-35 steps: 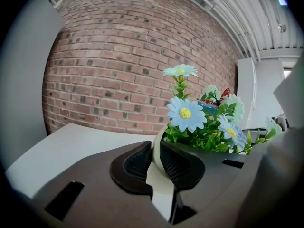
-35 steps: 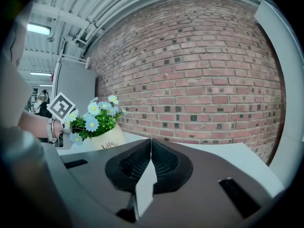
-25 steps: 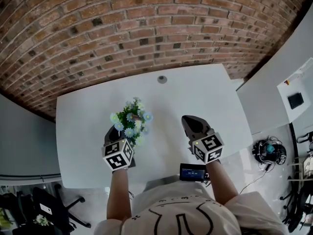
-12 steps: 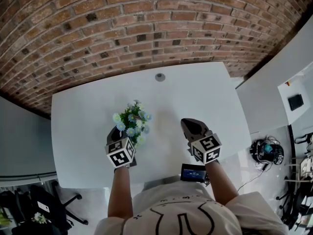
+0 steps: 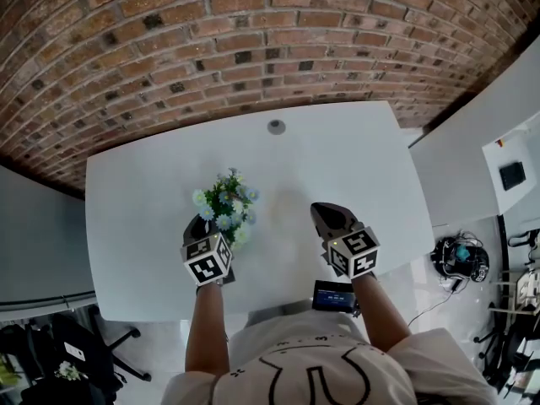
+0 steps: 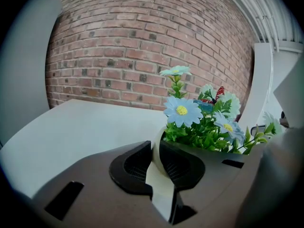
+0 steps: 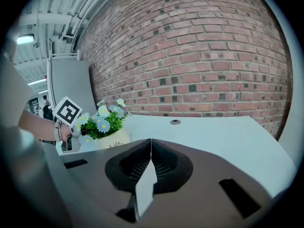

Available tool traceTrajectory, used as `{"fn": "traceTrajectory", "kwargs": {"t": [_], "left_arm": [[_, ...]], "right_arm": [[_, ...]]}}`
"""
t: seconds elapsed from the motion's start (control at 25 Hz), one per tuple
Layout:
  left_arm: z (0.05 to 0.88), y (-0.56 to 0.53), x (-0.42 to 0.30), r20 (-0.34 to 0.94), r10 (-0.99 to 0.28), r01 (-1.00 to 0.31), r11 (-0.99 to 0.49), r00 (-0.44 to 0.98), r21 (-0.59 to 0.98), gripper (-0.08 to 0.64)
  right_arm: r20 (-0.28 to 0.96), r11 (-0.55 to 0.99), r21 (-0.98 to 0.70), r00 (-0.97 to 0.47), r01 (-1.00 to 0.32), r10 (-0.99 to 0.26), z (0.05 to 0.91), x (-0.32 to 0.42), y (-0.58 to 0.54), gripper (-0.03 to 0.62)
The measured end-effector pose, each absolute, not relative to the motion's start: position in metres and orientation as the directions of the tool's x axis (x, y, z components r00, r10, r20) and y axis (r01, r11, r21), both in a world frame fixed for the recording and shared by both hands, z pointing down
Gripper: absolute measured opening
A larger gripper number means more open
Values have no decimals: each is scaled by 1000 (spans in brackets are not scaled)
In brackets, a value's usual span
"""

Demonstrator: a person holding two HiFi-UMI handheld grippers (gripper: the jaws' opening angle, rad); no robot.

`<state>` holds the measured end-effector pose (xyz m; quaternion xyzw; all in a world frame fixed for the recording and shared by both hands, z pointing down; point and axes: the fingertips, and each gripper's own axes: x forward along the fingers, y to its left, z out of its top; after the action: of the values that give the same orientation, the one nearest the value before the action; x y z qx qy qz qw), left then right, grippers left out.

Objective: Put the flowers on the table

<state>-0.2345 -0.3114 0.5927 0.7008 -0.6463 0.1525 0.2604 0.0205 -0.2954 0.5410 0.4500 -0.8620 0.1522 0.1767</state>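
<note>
A small cream pot of blue and white artificial flowers is over the left middle of the white table. My left gripper is shut on the pot's near rim, and the blooms rise just past the jaws. In the right gripper view the pot sits low at the tabletop; I cannot tell whether its base touches. My right gripper hangs over the table to the right of the flowers, its jaws shut with nothing between them.
A round grey grommet sits near the table's far edge, with a brick wall behind. A small dark device shows at the table's near edge. An office chair stands on the floor at lower left, and a bag lies at right.
Both grippers have sunk toward the table, the left one carrying the flower pot down with it. The grip on the rim is unchanged.
</note>
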Motion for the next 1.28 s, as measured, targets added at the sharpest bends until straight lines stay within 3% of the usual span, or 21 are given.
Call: {"fn": "traceTrajectory", "kwargs": {"t": [0.84,1.28], "left_arm": [[578,-299,-244,536,-837,-984,-9,105,178,118],[550,-282,-253,482,-873,-982,20,74,187,17]], "right_arm": [[416,578,-94,-559,-811,-717,525,15,-289,17],[361,598,-70,-579,-798,-731,495,12,-287,17]]}}
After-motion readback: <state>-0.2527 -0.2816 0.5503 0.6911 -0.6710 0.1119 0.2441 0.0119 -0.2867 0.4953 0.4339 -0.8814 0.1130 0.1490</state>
